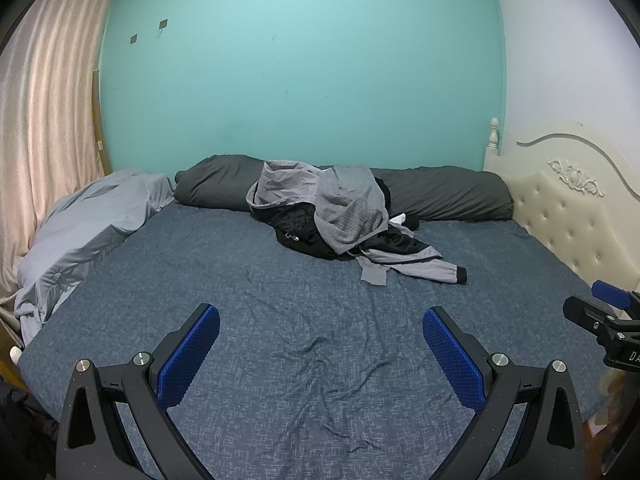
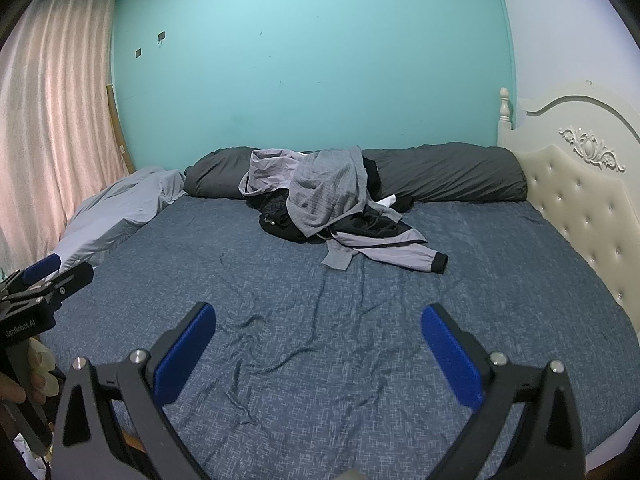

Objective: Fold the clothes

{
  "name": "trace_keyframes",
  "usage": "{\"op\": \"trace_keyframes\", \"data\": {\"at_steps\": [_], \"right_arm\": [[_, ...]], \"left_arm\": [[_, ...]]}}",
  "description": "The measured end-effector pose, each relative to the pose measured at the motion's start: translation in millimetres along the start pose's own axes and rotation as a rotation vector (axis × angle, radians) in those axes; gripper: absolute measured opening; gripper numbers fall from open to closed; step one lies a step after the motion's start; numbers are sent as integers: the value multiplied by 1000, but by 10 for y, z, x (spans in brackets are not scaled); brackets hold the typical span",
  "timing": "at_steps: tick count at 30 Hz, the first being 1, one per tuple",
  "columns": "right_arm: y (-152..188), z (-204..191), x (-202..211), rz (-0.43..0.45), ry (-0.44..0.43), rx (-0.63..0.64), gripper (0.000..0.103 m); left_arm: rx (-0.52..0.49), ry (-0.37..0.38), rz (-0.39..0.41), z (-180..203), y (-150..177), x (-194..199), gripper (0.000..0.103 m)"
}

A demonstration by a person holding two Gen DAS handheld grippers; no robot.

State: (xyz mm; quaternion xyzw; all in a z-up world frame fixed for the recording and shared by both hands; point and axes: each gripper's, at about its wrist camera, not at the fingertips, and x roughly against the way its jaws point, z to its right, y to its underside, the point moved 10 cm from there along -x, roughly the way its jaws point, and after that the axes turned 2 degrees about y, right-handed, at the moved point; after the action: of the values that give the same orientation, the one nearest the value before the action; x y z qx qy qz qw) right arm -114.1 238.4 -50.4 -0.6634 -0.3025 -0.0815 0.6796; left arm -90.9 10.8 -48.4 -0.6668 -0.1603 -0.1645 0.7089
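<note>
A heap of clothes (image 1: 340, 216) (image 2: 320, 204) lies at the far side of the bed: a grey knitted top over a black and grey jacket, whose cuffed sleeve (image 1: 424, 270) (image 2: 404, 258) stretches toward the right. My left gripper (image 1: 320, 320) hovers open over the near part of the blue sheet, well short of the heap. My right gripper (image 2: 318, 316) is open too, equally far from the clothes, nothing between its blue pads. Each gripper shows at the edge of the other's view, the right gripper (image 1: 608, 300) and the left gripper (image 2: 44, 272).
The blue sheet (image 1: 260, 280) (image 2: 500, 280) is wrinkled. A dark grey bolster (image 1: 448, 194) (image 2: 448, 176) runs along the teal wall. A pale grey quilt (image 1: 88, 232) (image 2: 120, 212) is bunched at the left by the curtain. A cream tufted headboard (image 1: 568, 216) (image 2: 580, 200) bounds the right.
</note>
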Motion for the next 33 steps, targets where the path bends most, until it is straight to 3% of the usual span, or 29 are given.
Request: {"op": "trace_keyframes", "data": {"at_steps": [33], "right_arm": [[4, -10, -3, 0, -11, -1, 103]], "left_arm": [[1, -1, -10, -40, -42, -4, 103]]}}
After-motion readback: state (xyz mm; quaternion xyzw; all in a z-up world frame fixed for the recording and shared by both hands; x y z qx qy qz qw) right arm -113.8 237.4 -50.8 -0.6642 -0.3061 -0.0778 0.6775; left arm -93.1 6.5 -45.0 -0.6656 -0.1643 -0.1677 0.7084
